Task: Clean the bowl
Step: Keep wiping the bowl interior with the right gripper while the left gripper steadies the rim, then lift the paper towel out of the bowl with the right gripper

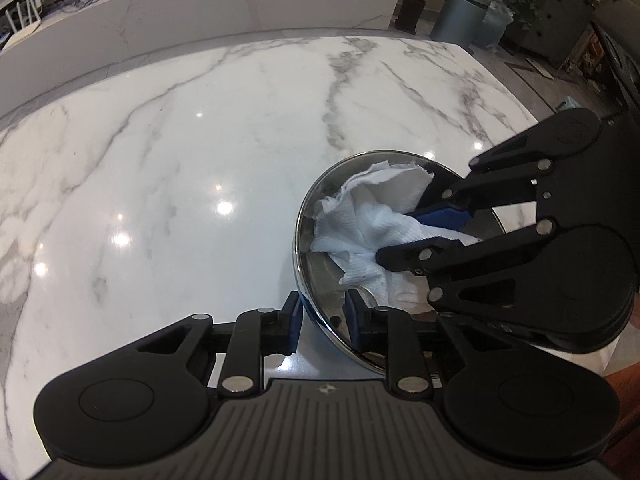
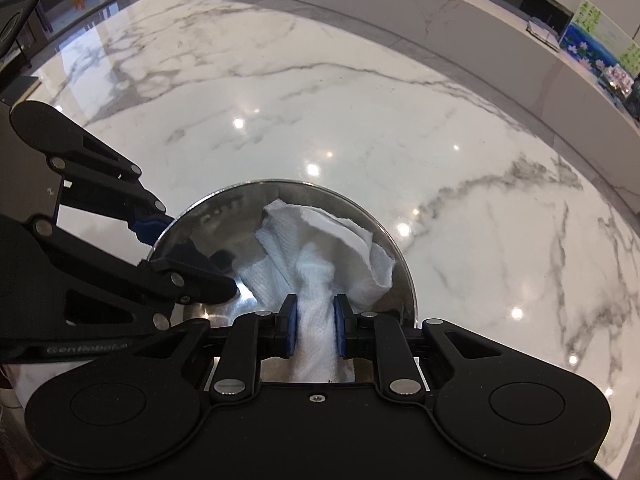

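Note:
A shiny steel bowl (image 1: 324,276) sits on the white marble table (image 1: 200,140) near its front edge. My left gripper (image 1: 322,316) straddles the near rim, one blue pad outside the wall and one inside, shut on it. A crumpled white paper towel (image 1: 372,220) lies in the bowl. My right gripper (image 1: 400,232) reaches in from the right, shut on the towel. In the right wrist view the towel (image 2: 320,248) is pinched into a twisted neck between the right gripper's (image 2: 314,320) blue pads, above the bowl (image 2: 224,216). The left gripper (image 2: 196,256) clamps the rim at left.
The marble top (image 2: 360,100) stretches away beyond the bowl. A low marble-faced counter (image 1: 240,4) runs behind the table. A grey bin (image 1: 460,12) and a potted plant (image 1: 416,0) stand on the floor past the table's far right corner.

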`<control>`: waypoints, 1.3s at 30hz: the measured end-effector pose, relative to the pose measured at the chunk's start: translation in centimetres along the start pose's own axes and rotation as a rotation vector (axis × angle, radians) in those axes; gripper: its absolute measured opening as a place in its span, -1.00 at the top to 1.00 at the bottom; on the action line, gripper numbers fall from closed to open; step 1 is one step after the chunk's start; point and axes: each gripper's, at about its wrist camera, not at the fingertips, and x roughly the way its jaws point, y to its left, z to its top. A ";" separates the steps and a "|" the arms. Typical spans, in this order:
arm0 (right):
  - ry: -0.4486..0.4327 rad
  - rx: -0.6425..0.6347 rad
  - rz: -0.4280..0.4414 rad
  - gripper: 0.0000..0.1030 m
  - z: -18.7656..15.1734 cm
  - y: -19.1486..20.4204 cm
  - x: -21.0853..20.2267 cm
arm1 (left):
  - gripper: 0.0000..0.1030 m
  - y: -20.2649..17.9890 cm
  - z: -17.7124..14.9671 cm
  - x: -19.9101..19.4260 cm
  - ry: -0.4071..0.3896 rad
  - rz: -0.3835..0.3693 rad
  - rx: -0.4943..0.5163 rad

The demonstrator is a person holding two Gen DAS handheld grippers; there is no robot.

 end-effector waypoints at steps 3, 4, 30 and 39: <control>-0.026 0.032 0.025 0.70 0.2 -0.5 0.0 | 0.59 -0.1 0.0 0.0 -0.001 0.000 0.008; -0.035 0.050 0.034 0.70 0.2 -0.7 0.0 | 0.58 0.0 0.0 0.0 -0.001 -0.002 0.008; -0.389 0.335 -0.036 0.74 -0.7 -3.6 -7.1 | 0.53 0.3 -0.2 -0.4 -0.058 0.071 -0.044; -0.390 0.367 -0.235 0.74 -4.4 -3.7 -8.1 | 0.17 -0.5 -1.2 -1.9 -0.191 0.145 -0.081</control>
